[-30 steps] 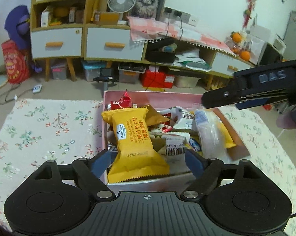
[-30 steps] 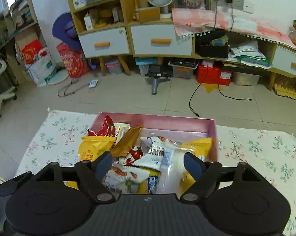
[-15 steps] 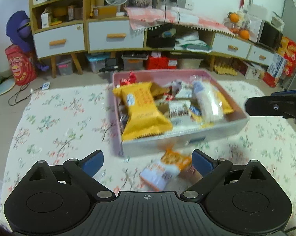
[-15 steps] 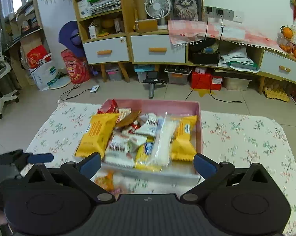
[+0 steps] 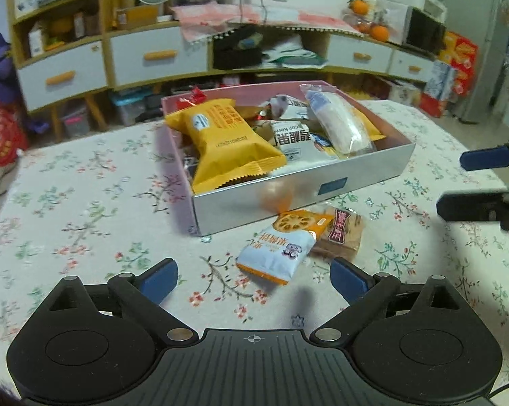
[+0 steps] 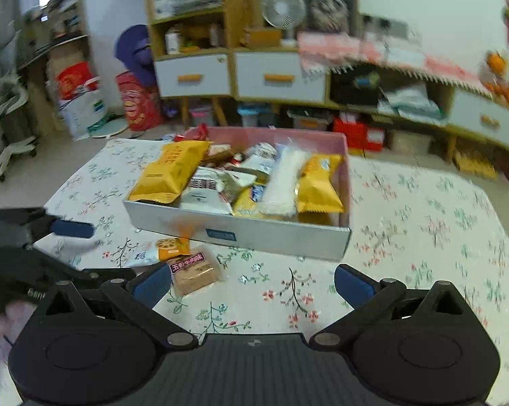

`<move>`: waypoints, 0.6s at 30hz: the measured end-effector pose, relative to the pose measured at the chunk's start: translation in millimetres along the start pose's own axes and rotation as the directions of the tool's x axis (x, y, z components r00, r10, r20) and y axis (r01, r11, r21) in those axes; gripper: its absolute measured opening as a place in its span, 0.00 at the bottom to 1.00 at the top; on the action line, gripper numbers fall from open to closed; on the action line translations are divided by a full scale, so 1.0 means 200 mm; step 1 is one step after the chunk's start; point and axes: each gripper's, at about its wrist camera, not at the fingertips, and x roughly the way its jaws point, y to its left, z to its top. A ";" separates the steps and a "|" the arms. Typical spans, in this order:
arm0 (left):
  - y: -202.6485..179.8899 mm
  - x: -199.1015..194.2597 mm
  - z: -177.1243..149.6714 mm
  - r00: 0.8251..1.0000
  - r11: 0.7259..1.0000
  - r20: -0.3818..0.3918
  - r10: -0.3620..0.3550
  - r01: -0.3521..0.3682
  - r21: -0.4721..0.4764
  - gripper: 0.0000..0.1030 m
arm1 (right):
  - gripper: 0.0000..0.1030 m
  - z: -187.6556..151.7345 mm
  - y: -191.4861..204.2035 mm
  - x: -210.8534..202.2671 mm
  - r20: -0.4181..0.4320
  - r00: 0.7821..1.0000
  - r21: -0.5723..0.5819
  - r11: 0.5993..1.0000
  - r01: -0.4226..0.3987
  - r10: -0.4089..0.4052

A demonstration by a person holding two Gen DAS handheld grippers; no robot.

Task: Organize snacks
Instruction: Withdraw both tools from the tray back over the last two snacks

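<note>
A box (image 5: 301, 191) with pink inside walls and a silver front holds several snack packets, among them a big yellow one (image 5: 227, 142) and a long white one (image 5: 339, 125). On the floral cloth in front of it lie a blue, white and orange packet (image 5: 278, 248) and a brown packet (image 5: 344, 233), touching each other. My left gripper (image 5: 254, 279) hovers open just short of these two, holding nothing. In the right wrist view my right gripper (image 6: 252, 284) is open and empty, with the brown packet (image 6: 193, 270) by its left finger and the box (image 6: 240, 233) beyond.
The table carries a floral cloth (image 5: 85, 203), bare to the left and right of the box. The right gripper's fingers (image 5: 484, 159) show at the right edge of the left view. Behind the table stand wooden cabinets with white drawers (image 5: 159, 55) and floor clutter.
Both grippers have drawn back from over the box toward the near side of the table and opened wider. Two packets now lie on the cloth in front of the box.
</note>
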 end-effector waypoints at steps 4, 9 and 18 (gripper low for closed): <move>0.04 0.05 0.03 0.999 0.998 0.024 -0.045 0.046 -0.051 0.86 | 0.75 -0.04 0.04 0.06 -0.011 1.000 -0.077 0.997 -0.024 0.023; 0.04 0.11 0.06 0.994 0.992 0.008 -0.108 0.109 -0.062 0.62 | 0.75 -0.08 0.10 0.16 -0.029 0.997 -0.168 0.983 -0.080 0.076; -0.03 0.09 0.07 0.998 0.996 -0.025 -0.065 0.063 -0.055 0.33 | 0.54 -0.08 0.15 0.28 -0.028 0.988 -0.193 0.969 -0.156 0.154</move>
